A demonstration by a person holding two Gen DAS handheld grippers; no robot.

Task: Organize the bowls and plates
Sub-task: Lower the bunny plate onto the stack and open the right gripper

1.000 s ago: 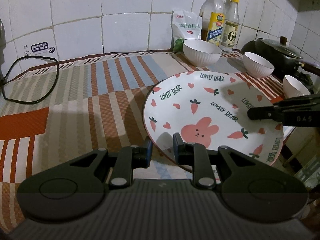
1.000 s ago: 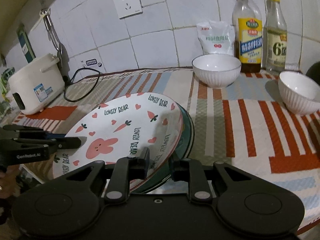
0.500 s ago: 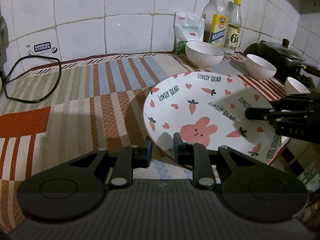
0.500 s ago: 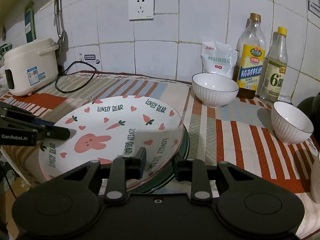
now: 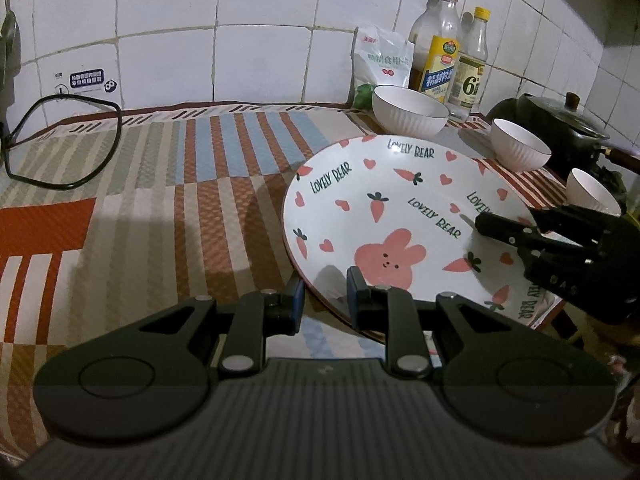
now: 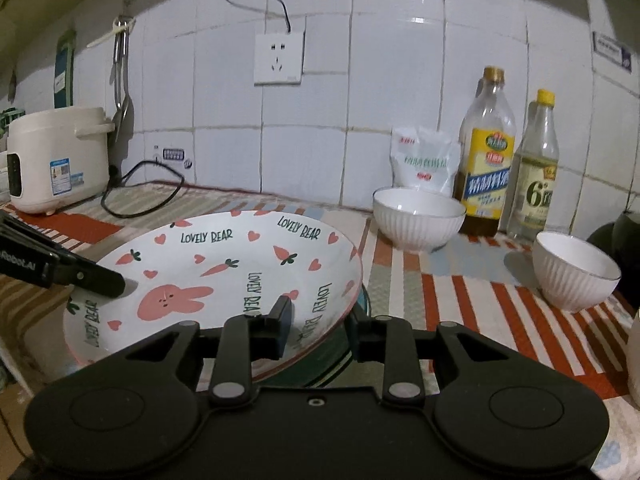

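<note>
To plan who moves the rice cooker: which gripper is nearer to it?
Left. The left gripper clamps the plate rim on the rice cooker side; the right gripper, its jaws just opening around the opposite rim, is beyond the plate.

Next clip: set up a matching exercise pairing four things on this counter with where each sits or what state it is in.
Things:
1. bunny plate
2. rice cooker
3. yellow-label bottle
4. left gripper

Places or states:
A. far left, by the wall
B. shut on the plate's near rim
C. behind the large white bowl
D. lying on a dark green plate

Pairs: 1-D, 2-A, 3-C, 4-B
</note>
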